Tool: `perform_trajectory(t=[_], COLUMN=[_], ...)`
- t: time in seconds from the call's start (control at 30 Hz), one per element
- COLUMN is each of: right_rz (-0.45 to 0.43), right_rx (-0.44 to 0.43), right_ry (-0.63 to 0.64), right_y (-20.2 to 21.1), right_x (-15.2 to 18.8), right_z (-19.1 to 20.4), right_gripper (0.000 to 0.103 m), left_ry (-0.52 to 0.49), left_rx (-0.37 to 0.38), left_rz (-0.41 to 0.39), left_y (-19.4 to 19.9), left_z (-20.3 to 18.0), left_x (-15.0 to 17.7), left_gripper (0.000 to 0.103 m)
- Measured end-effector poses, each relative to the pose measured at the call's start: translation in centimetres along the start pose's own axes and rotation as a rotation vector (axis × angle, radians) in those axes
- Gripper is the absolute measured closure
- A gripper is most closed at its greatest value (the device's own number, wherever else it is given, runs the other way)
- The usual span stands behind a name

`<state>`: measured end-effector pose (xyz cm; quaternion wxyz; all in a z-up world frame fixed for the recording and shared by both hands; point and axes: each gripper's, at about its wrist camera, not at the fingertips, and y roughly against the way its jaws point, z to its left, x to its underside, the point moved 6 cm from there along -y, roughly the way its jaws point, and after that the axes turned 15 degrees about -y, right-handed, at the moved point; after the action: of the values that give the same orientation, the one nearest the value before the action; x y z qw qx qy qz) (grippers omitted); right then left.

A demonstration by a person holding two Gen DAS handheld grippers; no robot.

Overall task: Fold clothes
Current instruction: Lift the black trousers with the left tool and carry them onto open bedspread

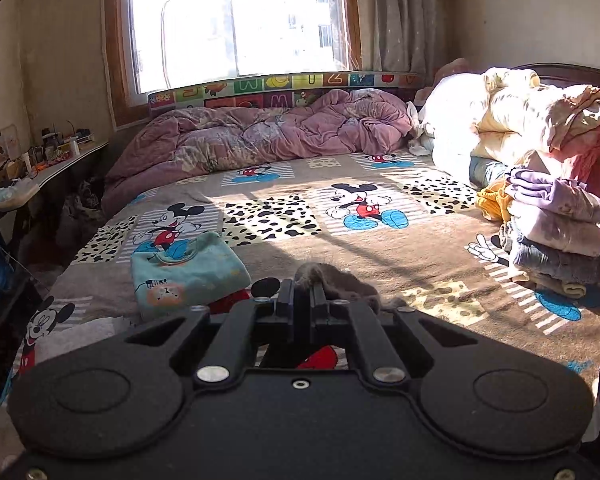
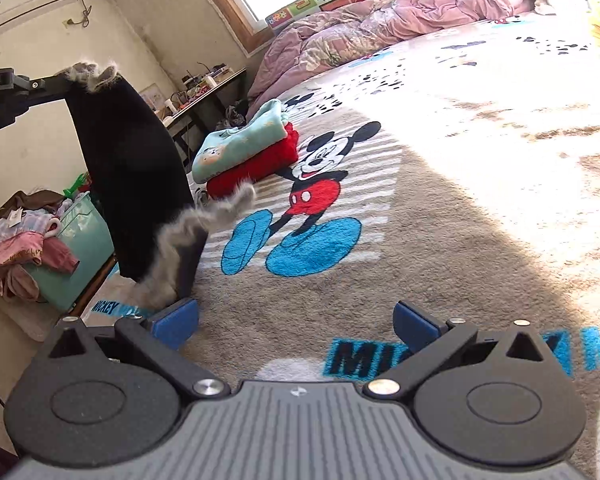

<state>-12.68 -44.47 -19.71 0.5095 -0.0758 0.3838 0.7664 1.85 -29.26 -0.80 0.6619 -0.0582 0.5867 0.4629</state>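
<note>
My left gripper [image 1: 305, 285] is shut on the grey fleecy edge of a dark garment [image 1: 342, 282]. In the right wrist view that black, grey-lined garment [image 2: 128, 168] hangs from the left gripper at the upper left, and its lower end trails down to the bed's near corner. Above the Mickey Mouse blanket [image 2: 380, 264], my right gripper [image 2: 296, 322] stands open, and nothing lies between its blue pads [image 2: 176, 322]. The garment's hanging hem is just beyond the left pad. A folded teal top [image 1: 188, 276] lies on a folded red garment [image 2: 256, 168] near the bed's left edge.
A pile of clothes [image 1: 552, 216] lies at the bed's right side, below heaped white quilts [image 1: 500, 112]. A purple quilt [image 1: 260, 132] runs along the far side under the window. A cluttered desk [image 1: 40, 168] and a green bin [image 2: 80, 248] heaped with clothes stand left of the bed.
</note>
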Motion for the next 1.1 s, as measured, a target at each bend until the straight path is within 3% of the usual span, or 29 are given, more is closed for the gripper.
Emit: perform_trajectory(t=[0.2,0.37,0.43,0.63,0.7,0.77,0.8,0.83,0.87,0.97,1.1], right_rz=[-0.074,-0.186,-0.236,-0.419,-0.462,-0.489,-0.501,-0.51,-0.514,-0.508,-0.492], right_rx=[-0.025,-0.033,-0.019,0.081,0.122,0.162,0.183,0.204,0.221,0.245,0.257], right_ry=[-0.177,-0.191,-0.225,-0.481,-0.52,-0.532,-0.535,-0.533,-0.525,-0.484,-0.378], right_y=[3.5,6.2,7.3,11.9,13.5,14.7,15.1,15.6,15.8,15.8,15.0], right_x=[-0.8,-4.2,-5.4,-7.5,-7.9,-8.2,-8.3,-8.3,-8.3,-8.3,-8.4], right_z=[-7.4,-10.0,-11.9,-20.5,-23.0,-24.6,-25.3,-25.8,-26.0,-25.9,-23.7], right_gripper=[0.0,0.0,0.0,0.0,0.0,0.0,0.0,0.0,0.0,0.0,0.0], left_ry=[-0.032,-0.049,-0.089,-0.214,-0.265,-0.302,-0.298,-0.295,-0.291,-0.251,-0.151], left_rx=[0.121,0.26,0.314,0.488,0.509,0.507,0.508,0.508,0.509,0.451,0.308], left_rz=[-0.05,-0.071,-0.056,0.038,0.067,0.094,0.105,0.117,0.129,0.15,0.181], left_y=[-1.7,-3.4,-4.2,-6.2,-6.6,-7.1,-7.3,-7.5,-7.7,-8.3,-9.5], left_z=[-8.8,-16.4,-19.6,-27.7,-29.2,-29.7,-29.4,-29.2,-28.9,-26.4,-20.1], left_x=[-3.9,-6.2,-6.2,-3.8,-2.9,-2.0,-1.7,-1.4,-1.1,-1.0,-0.8], left_gripper=[0.099,0.099,0.099,0.099,0.097,0.089,0.079,0.063,0.056,0.052,0.052])
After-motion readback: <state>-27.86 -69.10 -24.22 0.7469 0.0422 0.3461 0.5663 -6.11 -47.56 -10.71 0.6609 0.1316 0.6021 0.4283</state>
